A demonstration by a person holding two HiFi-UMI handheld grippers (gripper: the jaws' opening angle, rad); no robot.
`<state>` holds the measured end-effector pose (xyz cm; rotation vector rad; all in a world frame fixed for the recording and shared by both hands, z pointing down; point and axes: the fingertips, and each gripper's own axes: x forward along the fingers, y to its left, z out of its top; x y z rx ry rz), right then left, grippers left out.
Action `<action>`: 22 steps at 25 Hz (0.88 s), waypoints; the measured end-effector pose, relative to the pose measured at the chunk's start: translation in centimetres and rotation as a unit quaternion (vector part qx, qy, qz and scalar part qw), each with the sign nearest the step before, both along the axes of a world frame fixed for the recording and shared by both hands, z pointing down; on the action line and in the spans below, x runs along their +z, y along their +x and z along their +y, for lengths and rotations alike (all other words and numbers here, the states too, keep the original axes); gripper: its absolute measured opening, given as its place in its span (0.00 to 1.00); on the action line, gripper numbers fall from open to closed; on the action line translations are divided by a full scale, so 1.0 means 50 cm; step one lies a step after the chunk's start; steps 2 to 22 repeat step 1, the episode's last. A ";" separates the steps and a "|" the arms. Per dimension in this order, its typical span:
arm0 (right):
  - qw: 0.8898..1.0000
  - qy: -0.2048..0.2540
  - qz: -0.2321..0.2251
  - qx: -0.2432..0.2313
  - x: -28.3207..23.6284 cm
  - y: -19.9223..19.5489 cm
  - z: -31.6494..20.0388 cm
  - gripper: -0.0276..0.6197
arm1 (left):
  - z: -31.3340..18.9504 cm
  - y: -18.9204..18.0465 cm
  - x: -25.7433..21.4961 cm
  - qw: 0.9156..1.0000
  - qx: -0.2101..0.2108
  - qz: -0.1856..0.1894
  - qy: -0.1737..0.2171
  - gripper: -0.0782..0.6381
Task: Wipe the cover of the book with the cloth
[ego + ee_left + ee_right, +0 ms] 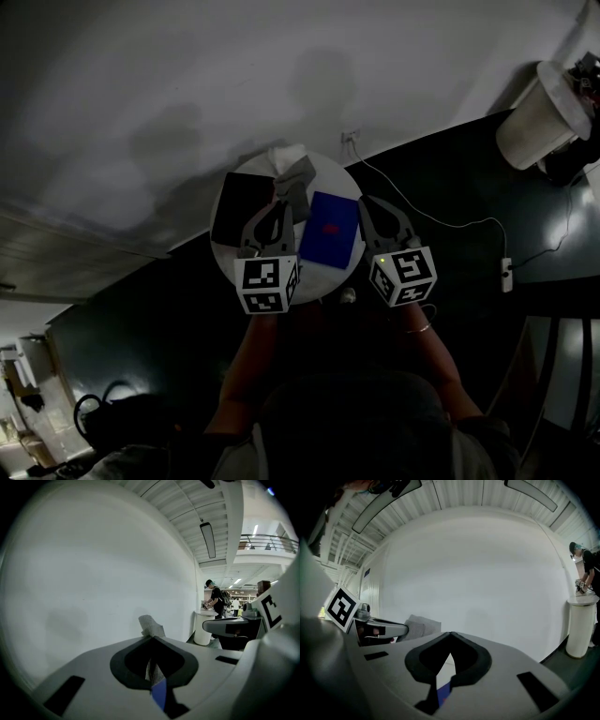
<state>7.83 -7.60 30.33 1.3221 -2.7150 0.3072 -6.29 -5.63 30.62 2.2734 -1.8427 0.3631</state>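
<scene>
A blue book [330, 230] lies on the small round white table [330, 175], with a black book [236, 206] to its left. My left gripper [283, 201] is shut on a grey cloth [297, 178], held between the two books. In the left gripper view the cloth [151, 626] sticks up past the closed jaws of the gripper [152, 637], and a strip of blue book [159, 693] shows below. My right gripper [368, 202] hovers at the blue book's right edge, shut and empty. Its view [450, 634] shows the cloth [420, 625] at left.
The table stands against a white wall [281, 75] on a dark floor. A white bin [539, 117] stands at the far right. A cable runs from the wall to a power strip [506, 274] on the floor. A person [216, 599] stands far off.
</scene>
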 end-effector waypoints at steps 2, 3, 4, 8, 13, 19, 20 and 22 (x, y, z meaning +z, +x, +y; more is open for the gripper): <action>1.000 0.000 0.000 0.000 0.001 0.001 0.001 0.09 | 0.001 0.000 0.000 1.000 -0.001 0.000 0.000 0.14; 1.000 0.000 0.000 0.000 0.001 0.001 0.001 0.09 | 0.001 0.000 0.000 1.000 -0.001 0.000 0.000 0.14; 1.000 0.000 0.000 0.000 0.001 0.001 0.001 0.09 | 0.001 0.000 0.000 1.000 -0.001 0.000 0.000 0.14; 1.000 0.000 0.000 0.000 0.001 0.001 0.001 0.09 | 0.001 0.000 0.000 1.000 -0.001 0.000 0.000 0.14; 1.000 0.000 0.000 0.000 0.001 0.001 0.001 0.09 | 0.001 0.000 0.000 1.000 -0.001 0.000 0.000 0.14; 1.000 0.000 0.000 0.000 0.001 0.001 0.001 0.09 | 0.001 0.000 0.000 1.000 -0.001 0.000 0.000 0.14; 1.000 0.000 0.000 0.000 0.001 0.001 0.001 0.09 | 0.001 0.000 0.000 1.000 -0.001 0.000 0.000 0.14; 1.000 0.000 0.000 0.000 0.001 0.001 0.001 0.09 | 0.001 0.000 0.000 1.000 -0.001 0.000 0.000 0.14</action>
